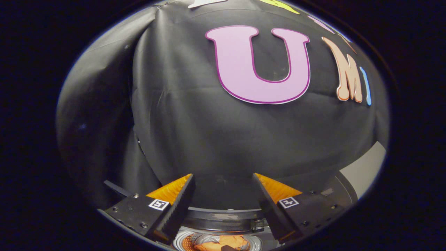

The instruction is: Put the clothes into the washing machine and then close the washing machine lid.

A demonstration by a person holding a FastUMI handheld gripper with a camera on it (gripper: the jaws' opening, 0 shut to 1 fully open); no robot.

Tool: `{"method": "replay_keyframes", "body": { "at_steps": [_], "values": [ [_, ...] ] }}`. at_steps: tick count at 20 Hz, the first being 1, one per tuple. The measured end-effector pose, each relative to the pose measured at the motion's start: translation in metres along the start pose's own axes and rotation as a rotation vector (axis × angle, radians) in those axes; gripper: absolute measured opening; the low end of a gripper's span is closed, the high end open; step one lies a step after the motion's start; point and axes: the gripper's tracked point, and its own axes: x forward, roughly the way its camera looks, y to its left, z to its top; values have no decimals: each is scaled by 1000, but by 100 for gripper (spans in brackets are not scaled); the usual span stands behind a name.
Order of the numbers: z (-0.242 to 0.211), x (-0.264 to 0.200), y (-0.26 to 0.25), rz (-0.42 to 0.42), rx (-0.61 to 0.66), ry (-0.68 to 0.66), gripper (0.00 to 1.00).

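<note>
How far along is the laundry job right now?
Done: orange clothes lie inside the washing machine drum, below the fingers. In hand: nothing; the tool is open and empty above it. Left: closing the lid, since the drum opening looks uncovered.

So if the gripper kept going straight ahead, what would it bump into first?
Probably the black cloth booth wall. The gripper is open and empty, pointing at it over the round washing machine opening with orange clothes inside. The distance is unclear.
</note>
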Motion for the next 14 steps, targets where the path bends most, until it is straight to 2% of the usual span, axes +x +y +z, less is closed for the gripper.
{"method": "replay_keyframes", "body": {
  "at_steps": [14],
  "values": [
    [3, -2, -1, 33, -5, -34, 98]
  ]
}}
